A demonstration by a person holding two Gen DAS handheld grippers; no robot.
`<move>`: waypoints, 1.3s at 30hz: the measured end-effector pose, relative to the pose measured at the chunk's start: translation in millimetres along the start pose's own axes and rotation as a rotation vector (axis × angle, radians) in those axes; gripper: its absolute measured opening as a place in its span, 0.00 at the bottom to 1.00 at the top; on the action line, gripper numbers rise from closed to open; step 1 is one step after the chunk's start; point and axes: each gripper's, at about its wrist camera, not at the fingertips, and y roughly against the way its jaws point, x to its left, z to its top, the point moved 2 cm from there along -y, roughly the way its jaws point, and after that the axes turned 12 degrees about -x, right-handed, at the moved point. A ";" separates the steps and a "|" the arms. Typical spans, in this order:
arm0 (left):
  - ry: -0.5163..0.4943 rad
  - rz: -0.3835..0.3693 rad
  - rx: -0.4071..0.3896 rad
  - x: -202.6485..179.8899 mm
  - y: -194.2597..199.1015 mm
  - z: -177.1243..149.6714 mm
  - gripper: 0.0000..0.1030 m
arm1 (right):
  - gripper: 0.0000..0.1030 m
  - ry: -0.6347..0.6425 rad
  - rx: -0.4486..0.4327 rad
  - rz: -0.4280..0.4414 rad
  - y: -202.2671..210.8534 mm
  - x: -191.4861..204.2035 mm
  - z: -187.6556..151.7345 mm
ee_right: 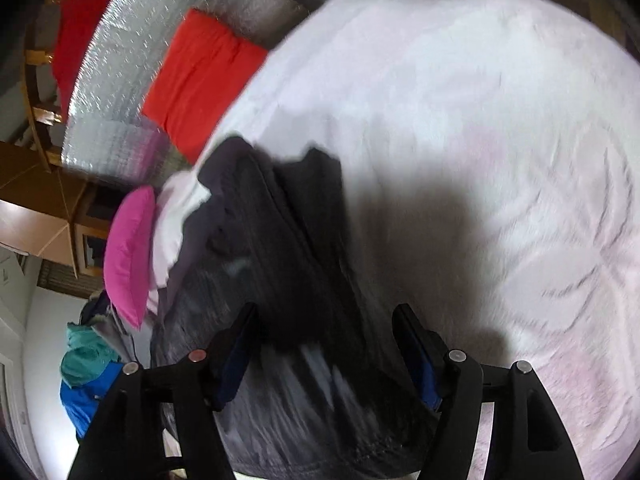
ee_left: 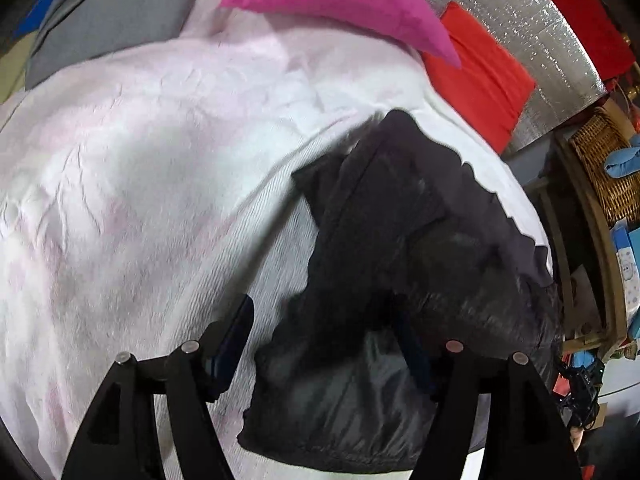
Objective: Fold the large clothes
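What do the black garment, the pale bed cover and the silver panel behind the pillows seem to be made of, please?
The black garment looks like thin synthetic, perhaps nylon: a faint sheen near its hem and soft folds. The pale bed cover looks like matte woven cotton, with fine ribbing and creases. The silver panel looks like metallised foil insulation: glittering, dimpled surface.

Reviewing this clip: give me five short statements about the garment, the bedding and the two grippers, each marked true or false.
1. The dark garment lies on a pale pink-white bedspread. True.
2. The left gripper is shut. False: its jaws stand wide apart.
3. A magenta pillow lies on the bed. True.
4. The right gripper clamps the garment. False: it is open over it.
5. The folded cloth beside the bed is green. False: the folded cloth is red.
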 end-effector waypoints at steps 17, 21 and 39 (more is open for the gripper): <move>-0.028 0.022 -0.015 -3.5 -1.8 -12.3 0.40 | 0.38 0.073 -0.053 -0.006 -9.0 20.3 -20.3; -0.067 0.086 -0.046 -10.5 13.3 -15.7 0.51 | 0.53 0.039 -0.072 0.000 7.2 21.2 -15.4; 0.102 0.045 -0.093 4.9 74.3 -76.3 0.76 | 0.73 -0.094 -0.060 0.044 46.5 4.0 -78.7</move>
